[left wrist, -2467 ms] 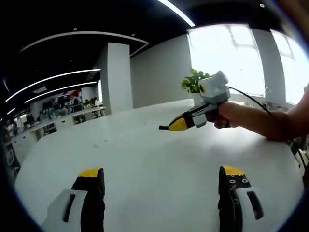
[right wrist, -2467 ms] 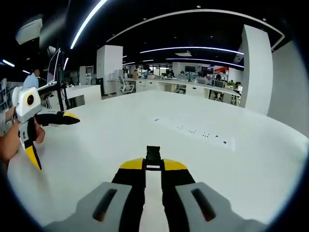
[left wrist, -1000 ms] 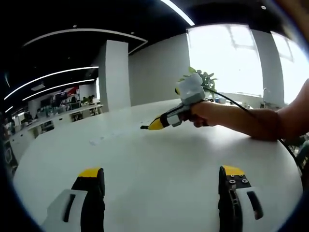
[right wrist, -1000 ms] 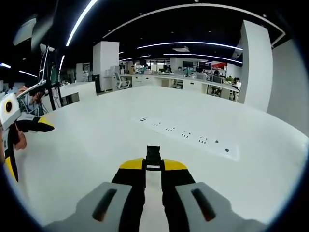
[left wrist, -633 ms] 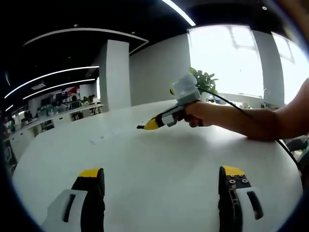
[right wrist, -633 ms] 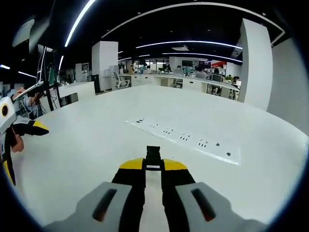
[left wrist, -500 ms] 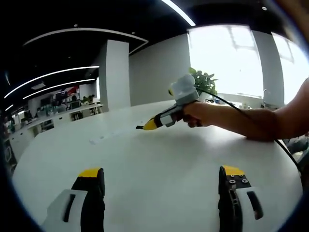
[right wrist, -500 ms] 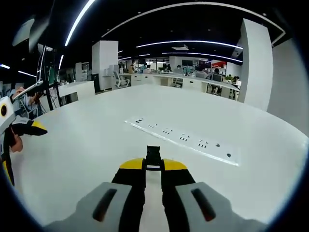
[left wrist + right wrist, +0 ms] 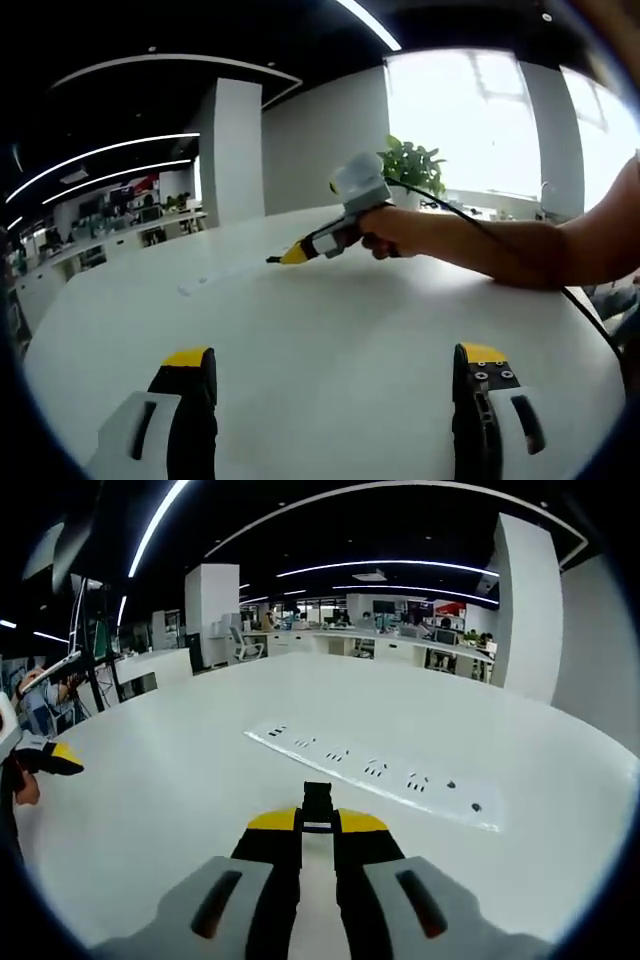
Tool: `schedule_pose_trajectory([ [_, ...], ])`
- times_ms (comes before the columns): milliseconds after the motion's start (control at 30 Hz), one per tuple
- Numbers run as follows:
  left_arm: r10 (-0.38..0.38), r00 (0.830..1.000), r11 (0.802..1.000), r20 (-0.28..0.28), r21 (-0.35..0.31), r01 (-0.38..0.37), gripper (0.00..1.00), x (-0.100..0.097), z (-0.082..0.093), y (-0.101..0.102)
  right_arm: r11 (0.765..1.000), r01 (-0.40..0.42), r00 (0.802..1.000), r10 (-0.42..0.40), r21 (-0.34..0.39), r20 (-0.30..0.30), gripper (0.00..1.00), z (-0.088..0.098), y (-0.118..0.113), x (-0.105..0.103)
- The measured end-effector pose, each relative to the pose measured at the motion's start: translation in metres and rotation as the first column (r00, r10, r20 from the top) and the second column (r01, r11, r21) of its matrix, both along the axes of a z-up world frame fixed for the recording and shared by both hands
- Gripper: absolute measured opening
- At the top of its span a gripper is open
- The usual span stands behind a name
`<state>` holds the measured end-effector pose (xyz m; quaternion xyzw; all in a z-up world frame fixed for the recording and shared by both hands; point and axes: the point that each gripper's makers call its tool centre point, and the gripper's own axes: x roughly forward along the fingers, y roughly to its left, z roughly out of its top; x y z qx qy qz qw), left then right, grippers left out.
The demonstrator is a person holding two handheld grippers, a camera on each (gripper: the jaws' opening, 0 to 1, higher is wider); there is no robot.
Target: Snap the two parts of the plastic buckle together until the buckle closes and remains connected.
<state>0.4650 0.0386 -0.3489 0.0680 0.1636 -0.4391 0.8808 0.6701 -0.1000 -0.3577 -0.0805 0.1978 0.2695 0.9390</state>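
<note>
- The right hand-held gripper (image 9: 318, 825) has its jaws pressed together on a small black buckle piece (image 9: 317, 798), which sticks out just past the yellow jaw tips, over the white worktop (image 9: 200, 780).
- Beyond the buckle piece, further out on the worktop, lies a long white power strip (image 9: 375, 770) with rows of sockets, running at a slant; it is well apart from the jaw tips.
- At the left edge of the right gripper view, one yellow-and-black jaw tip of the left hand-held gripper (image 9: 45, 757) comes in, well away from the buckle piece, with a bit of the person's hand (image 9: 18, 785) below it.
- In the left gripper view, the left hand-held gripper (image 9: 335, 365) stands with its jaws spread wide, nothing between them, above the bare worktop (image 9: 330, 320).
- Across the worktop from those jaws, the right hand-held gripper (image 9: 283, 258) is held by a hand (image 9: 385, 230) on an outstretched forearm (image 9: 520, 250); its yellow tips point toward the power strip (image 9: 215, 277), a pale strip further back. The buckle piece at the tips is too small to make out there.
- A cable (image 9: 490, 240) trails from that gripper along the arm.
- A potted plant (image 9: 412, 165) stands behind it by the bright window (image 9: 470, 120).
</note>
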Motion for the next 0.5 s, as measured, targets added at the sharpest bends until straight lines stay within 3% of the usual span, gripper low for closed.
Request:
schedule_pose_trajectory([
  [500, 0.008, 1.000, 1.000, -0.003, -0.001, -0.008, 0.99, 0.0003, -0.0004, 0.0017, 1.000, -0.006, 1.000, 0.006, -0.015, -0.005, 0.10, -0.0003, 0.0055, 0.0061],
])
